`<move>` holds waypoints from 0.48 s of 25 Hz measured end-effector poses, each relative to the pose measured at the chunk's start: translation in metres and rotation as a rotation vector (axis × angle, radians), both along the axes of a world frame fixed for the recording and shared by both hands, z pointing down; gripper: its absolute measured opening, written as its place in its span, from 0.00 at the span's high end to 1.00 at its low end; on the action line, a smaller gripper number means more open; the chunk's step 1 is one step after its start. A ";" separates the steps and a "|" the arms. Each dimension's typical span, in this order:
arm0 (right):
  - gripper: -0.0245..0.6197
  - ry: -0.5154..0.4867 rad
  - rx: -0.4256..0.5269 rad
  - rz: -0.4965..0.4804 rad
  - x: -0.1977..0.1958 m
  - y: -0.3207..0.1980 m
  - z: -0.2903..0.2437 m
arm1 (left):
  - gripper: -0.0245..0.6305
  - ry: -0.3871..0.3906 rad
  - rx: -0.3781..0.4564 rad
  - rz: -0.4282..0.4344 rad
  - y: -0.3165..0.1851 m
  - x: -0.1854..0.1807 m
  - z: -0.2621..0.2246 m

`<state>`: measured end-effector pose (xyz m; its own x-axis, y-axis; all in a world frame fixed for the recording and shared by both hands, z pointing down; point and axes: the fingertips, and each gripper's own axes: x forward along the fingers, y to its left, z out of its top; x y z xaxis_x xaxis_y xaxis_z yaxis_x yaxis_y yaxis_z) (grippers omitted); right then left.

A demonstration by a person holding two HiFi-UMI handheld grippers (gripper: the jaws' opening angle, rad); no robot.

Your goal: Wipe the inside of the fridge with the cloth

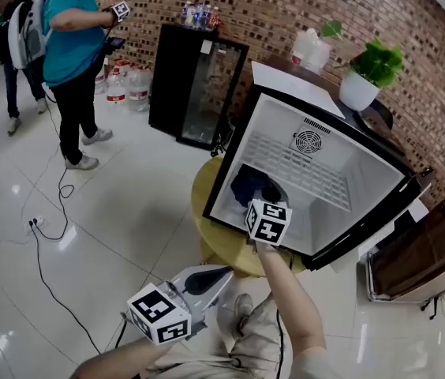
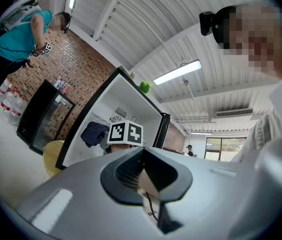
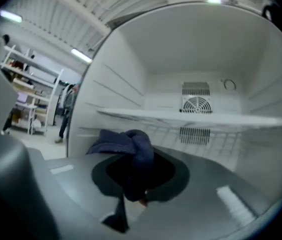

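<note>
My right tongs [image 3: 142, 200]: clamped on blue cloth [image 3: 126, 146], inside fridge [image 3: 131, 69]. My left tongs [image 2: 148, 186]: closed, empty. Step: wiping; next, press cloth against a wall.

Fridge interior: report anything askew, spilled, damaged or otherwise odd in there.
Nothing stands out. The white fridge interior shows no spill, stain or damage. Its white shelf sits level below the round fan grille. The dark blue cloth is simply bunched in the right gripper, which is shut on it.
</note>
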<state>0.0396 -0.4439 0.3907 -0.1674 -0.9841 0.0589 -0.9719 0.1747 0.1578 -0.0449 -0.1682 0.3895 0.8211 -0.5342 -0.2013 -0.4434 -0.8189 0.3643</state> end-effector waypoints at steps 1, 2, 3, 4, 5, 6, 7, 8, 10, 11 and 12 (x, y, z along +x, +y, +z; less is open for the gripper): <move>0.90 -0.067 -0.003 0.023 0.002 -0.006 0.004 | 0.96 0.001 0.000 -0.001 0.000 -0.001 0.000; 0.90 -0.132 -0.003 0.040 0.003 -0.012 0.008 | 0.96 0.004 0.000 -0.004 -0.001 -0.002 0.000; 0.90 -0.191 0.000 0.053 0.004 -0.018 0.011 | 0.96 0.006 -0.001 -0.007 -0.001 -0.002 -0.001; 0.90 -0.245 0.007 0.063 0.005 -0.024 0.014 | 0.96 0.008 -0.001 -0.009 -0.002 -0.003 -0.001; 0.90 -0.292 0.017 0.072 0.006 -0.030 0.015 | 0.96 0.009 -0.002 -0.012 -0.002 -0.004 -0.001; 0.90 -0.335 0.029 0.079 0.007 -0.036 0.016 | 0.96 0.010 -0.002 -0.014 -0.003 -0.004 -0.001; 0.90 -0.373 0.043 0.085 0.009 -0.041 0.017 | 0.96 0.010 -0.003 -0.014 -0.003 -0.004 0.000; 0.90 -0.408 0.057 0.090 0.010 -0.046 0.017 | 0.96 0.010 -0.004 -0.012 -0.004 -0.005 0.000; 0.90 -0.469 0.094 0.097 0.013 -0.054 0.015 | 0.96 0.011 -0.009 -0.013 -0.004 -0.006 0.002; 0.90 -0.486 0.120 0.099 0.013 -0.057 0.012 | 0.96 0.012 -0.012 -0.015 -0.005 -0.007 0.003; 0.90 -0.490 0.146 0.101 0.013 -0.060 0.009 | 0.96 0.012 -0.014 -0.015 -0.006 -0.007 0.004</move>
